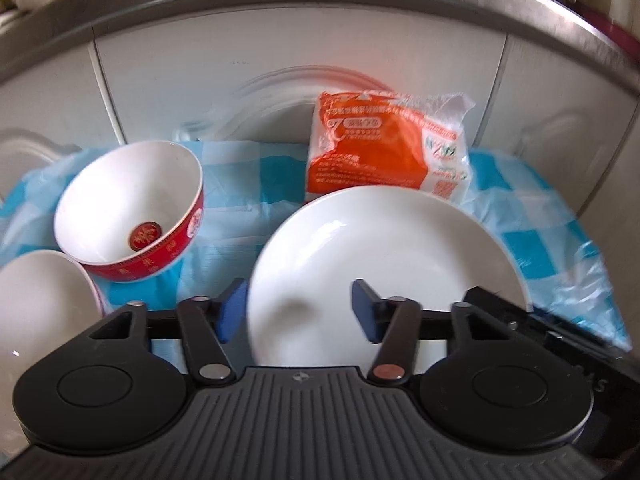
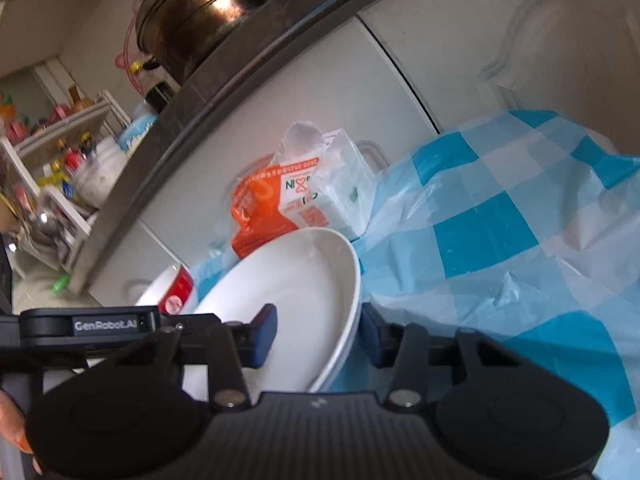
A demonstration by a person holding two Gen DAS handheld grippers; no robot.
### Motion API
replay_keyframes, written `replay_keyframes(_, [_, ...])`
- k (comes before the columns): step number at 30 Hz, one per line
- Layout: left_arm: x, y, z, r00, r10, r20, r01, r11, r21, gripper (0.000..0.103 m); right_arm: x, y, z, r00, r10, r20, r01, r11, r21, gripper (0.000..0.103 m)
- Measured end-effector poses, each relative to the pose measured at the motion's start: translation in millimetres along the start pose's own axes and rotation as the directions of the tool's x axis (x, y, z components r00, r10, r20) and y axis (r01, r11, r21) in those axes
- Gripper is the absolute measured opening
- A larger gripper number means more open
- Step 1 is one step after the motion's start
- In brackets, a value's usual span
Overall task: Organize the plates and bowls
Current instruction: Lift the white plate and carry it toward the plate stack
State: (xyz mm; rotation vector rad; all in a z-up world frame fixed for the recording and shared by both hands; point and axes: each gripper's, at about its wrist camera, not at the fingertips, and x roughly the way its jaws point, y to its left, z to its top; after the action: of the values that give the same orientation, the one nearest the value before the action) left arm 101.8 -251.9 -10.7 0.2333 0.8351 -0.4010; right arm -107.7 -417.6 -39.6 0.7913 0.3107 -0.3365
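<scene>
Plate (image 1: 384,256) rim sits between both tools' (image 1: 302,312) (image 2: 318,334) pads.

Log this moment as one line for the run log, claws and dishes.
left claw: astride white plate rim, grip unclear | right claw: astride opposite rim, grip unclear | red bowl: tilted on checked cloth
</scene>
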Motion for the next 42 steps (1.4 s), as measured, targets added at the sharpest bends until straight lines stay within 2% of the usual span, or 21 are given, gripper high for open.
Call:
replay_keyframes(5, [4.2, 2.0, -2.9, 0.999, 0.038, -0.008, -0.038, 0.999, 0.006, 0.035, -0.1, -0.1, 0.2, 1.0, -0.006, 0.002, 0.006, 1.0, -0.014, 0.045])
replay_keyframes(14, [-4.6, -0.2, -6.4, 0.999, 0.032, -0.017, -0.032, 0.999, -0.027, 0.022, -4.7, 2.5, 0.1, 0.999, -0.011, 0.032, 0.011, 1.0, -0.024, 0.045])
replay_keyframes(26, [-47.9, 1.7, -17.2, 0.998, -0.053, 0.033, 0.057, 0.991, -0.122, 0.019, -32.6, 9.9, 8.4, 0.99, 0.001, 0.144, 0.004, 1.0, -0.03, 0.045])
replay_keyframes(34, [-87.8, -1.7, -38.7, 0.989, -0.113, 0.093, 0.126, 0.981, -0.15, 0.017, -69.8, 16.7, -1.5, 0.975, 0.012, 0.22, -0.011, 1.0, -0.005, 0.036])
replay_keyframes(42, [-121.0, -3.9, -62.0, 0.975, -0.175, 0.135, 0.195, 0.968, -0.156, 0.017, -105.2, 15.7, -18.7, 0.97, -0.015, 0.241, 0.004, 0.999, 0.048, 0.031])
